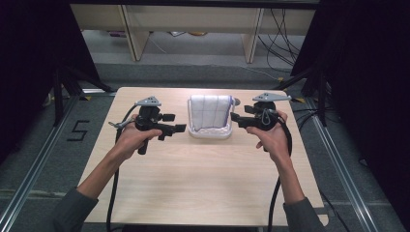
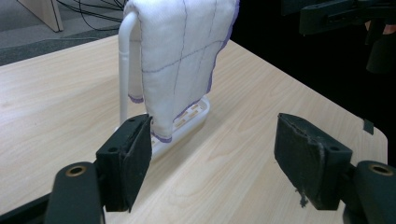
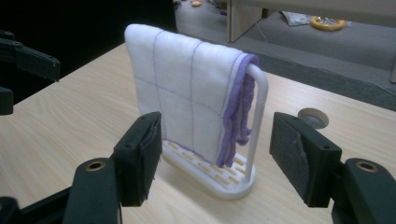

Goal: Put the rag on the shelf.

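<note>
A white cloth with thin purple grid lines and a purple hem hangs over a white tube rack with a slotted base, at the back middle of the table. My left gripper is just left of the rack and points at it, open with nothing between its pads. In the left gripper view the cloth hangs close ahead, near the left pad. My right gripper is just right of the rack, also open and not holding anything. In the right gripper view the cloth and the rack's upright stand between and beyond the jaws.
The light wooden table has bare room in front of the rack. A round cable hole lies behind the rack. Black curtains flank the table. Wooden shelf legs and cables are on the floor beyond.
</note>
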